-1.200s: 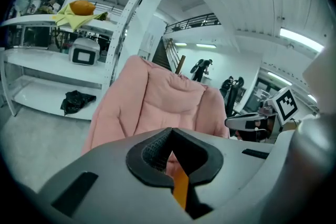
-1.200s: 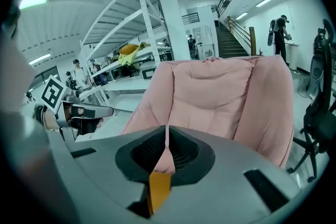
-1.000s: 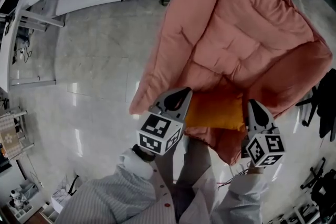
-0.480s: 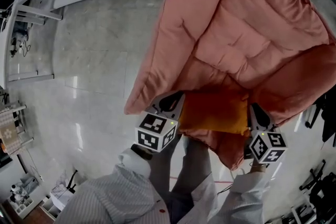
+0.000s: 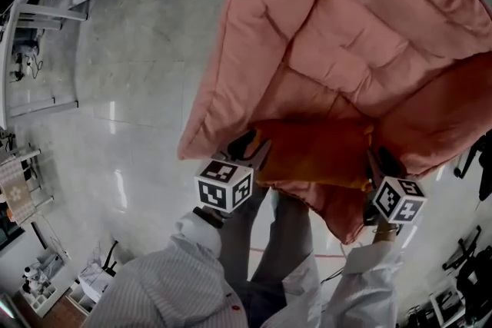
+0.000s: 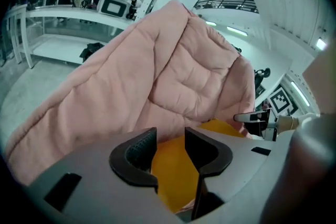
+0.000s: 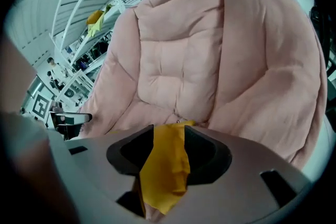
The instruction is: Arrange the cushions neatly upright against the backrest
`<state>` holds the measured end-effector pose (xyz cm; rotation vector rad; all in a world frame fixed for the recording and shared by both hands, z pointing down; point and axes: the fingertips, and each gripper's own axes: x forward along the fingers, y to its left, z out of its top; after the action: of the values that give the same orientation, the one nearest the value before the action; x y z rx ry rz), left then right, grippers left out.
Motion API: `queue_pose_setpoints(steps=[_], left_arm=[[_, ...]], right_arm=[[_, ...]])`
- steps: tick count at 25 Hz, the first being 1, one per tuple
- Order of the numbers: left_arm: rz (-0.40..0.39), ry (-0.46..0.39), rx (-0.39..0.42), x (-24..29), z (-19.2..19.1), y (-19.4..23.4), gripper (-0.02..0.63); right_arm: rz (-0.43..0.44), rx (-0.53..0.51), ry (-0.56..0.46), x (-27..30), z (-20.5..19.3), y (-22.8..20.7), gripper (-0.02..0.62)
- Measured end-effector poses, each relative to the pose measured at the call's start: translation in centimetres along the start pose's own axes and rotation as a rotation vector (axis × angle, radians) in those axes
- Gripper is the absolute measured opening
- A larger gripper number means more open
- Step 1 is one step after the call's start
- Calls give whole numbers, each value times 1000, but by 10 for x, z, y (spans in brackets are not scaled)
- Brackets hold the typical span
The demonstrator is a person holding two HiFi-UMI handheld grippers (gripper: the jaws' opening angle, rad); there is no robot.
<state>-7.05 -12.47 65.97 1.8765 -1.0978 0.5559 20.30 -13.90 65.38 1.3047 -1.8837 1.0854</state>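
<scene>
Orange cushion [image 5: 315, 154]: low in the padded pink chair [image 5: 361, 34], in the seat hollow near the front lip, spanning between your two grippers. The backrest [image 7: 178, 71] rises beyond it. The views don't show whether the cushion leans on the backrest yet or only lies in the seat.

Handling, as a judgement:
- Soft, light, loosely filled. The fabric wrinkles and droops where it pokes through the jaws.
- It should sag if taken by one corner and slump if set down without support behind it.
- The cloth cover should not slip much, and nothing about it looks fragile.
- Take it at the left and right edges together, pinching seam or corner fabric rather than the fat middle. Keep both sides level so it stands square.
- The chair padding is equally soft, so expect the base to sink and tilt.

Left gripper [image 6: 170, 140]:
- At the cushion's left edge, pointing down into the seat.
- Its jaws have just been opening and stand partly spread.
- Orange fabric shows through the gap and below it, with no pinch on it that you can see.

Right gripper [image 7: 169, 136]:
- At the cushion's right edge.
- Its jaws have just been opening and are spread wider.
- A yellow-orange corner of the cushion hangs in the gap, reaching from one jaw across to the other, slack and not clamped.
</scene>
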Motion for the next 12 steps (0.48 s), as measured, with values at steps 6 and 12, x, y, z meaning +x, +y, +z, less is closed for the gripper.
queue_pose_setpoints(steps=[6, 12], left_arm=[[-19, 74, -64, 21, -32, 7, 221], [-8, 182, -98, 36, -75, 22, 281]], right_arm=[[-2, 57, 67, 12, -22, -10, 160], [-18, 119, 107, 21, -38, -19, 175]])
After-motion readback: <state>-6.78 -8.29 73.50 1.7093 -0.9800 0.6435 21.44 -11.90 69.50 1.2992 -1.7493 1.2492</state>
